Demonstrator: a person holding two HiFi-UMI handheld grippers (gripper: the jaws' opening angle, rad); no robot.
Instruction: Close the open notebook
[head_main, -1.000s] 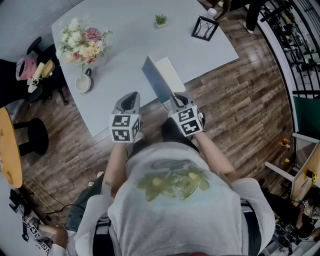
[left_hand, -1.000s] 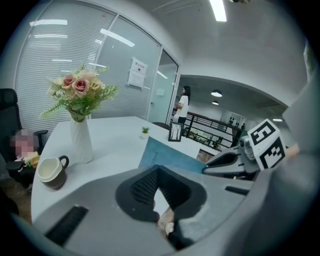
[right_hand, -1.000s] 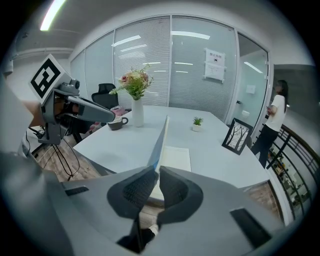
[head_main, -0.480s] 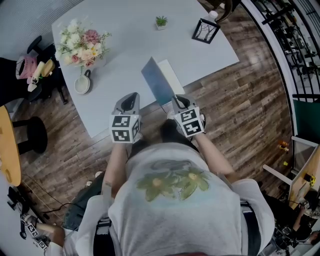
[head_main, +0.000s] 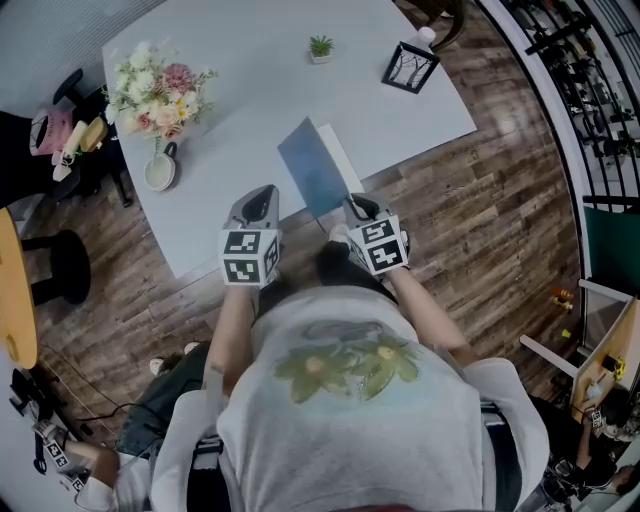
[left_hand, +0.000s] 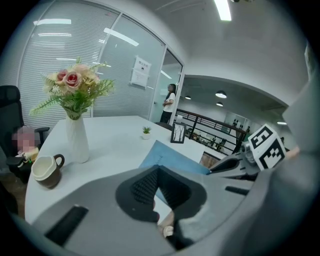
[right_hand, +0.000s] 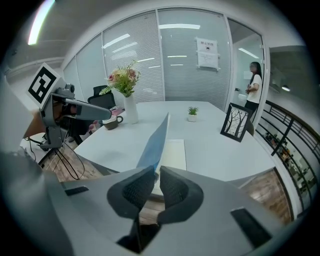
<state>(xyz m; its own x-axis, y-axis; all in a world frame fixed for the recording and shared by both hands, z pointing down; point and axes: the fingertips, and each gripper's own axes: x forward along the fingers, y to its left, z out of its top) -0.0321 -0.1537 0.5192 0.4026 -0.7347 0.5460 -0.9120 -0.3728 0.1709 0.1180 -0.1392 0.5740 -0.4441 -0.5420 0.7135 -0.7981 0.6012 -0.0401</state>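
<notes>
Just at the near edge of the white table (head_main: 250, 90) lies the notebook (head_main: 335, 150), partly open: its blue cover (head_main: 313, 178) is raised at a slant over the white page (right_hand: 172, 152), which lies flat on the tabletop. The right gripper (head_main: 352, 200) is at the cover's near end, and in the right gripper view its jaws stand narrow with the cover's lower edge running down between the pads (right_hand: 140, 187), so the right gripper (right_hand: 156, 176) pinches the cover; whether both pads press it evenly is hard to tell there. From that same view the cover (right_hand: 155, 140) rises almost edge-on, leaning to the left of the page. The left gripper (head_main: 262, 190) hangs beside it, to the left of the notebook, near the table's edge and apart from the cover. In the left gripper view its jaws are drawn together with nothing between them, and past the left gripper (left_hand: 159, 167) the blue cover (left_hand: 172, 157) shows as a sloping sheet. Farther back on the table stand a white vase of flowers (head_main: 155, 95) with a mug (head_main: 160, 170) just beside it, a small potted plant (head_main: 320, 43) and a black picture frame (head_main: 410, 58) near the far corner. Dark wooden floor (head_main: 480, 220) surrounds the table.
</notes>
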